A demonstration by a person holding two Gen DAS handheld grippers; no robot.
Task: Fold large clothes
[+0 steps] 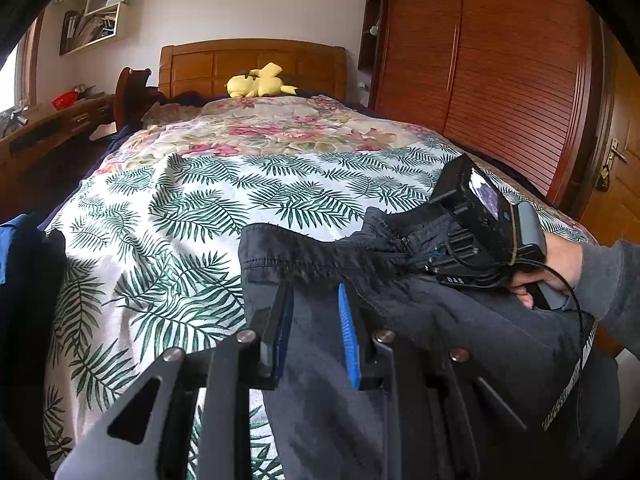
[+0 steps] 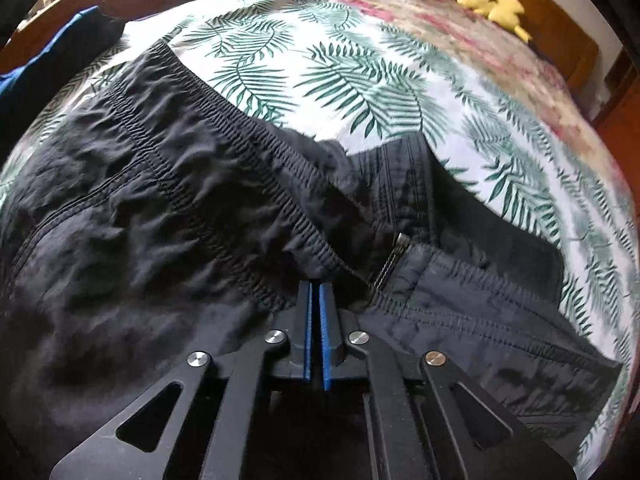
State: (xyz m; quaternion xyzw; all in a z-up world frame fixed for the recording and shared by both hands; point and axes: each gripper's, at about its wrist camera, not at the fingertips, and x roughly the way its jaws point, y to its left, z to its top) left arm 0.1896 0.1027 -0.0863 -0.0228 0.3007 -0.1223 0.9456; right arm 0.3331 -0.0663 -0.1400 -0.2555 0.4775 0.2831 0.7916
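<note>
Dark trousers [image 2: 152, 200] with an elastic waistband and a zip [image 2: 394, 258] lie crumpled at the near end of the bed. In the right wrist view my right gripper [image 2: 316, 290] points down at the waistband, its blue pads pressed together on a pinch of cloth. The left wrist view shows the same gripper [image 1: 420, 254], held by a hand [image 1: 560, 264] in a grey sleeve, with the cloth bunched at its tips. My left gripper [image 1: 314, 292] sits further left on the trousers [image 1: 440, 320], its jaws a narrow way apart with dark cloth filling the gap.
The bed carries a palm-leaf sheet [image 1: 180, 208] and a floral quilt [image 1: 280, 128], with a yellow plush toy [image 1: 258, 82] by the wooden headboard [image 1: 248, 64]. A blue garment [image 1: 16, 248] lies at the left edge. A desk [image 1: 52, 128] stands left, a wardrobe [image 1: 500, 60] right.
</note>
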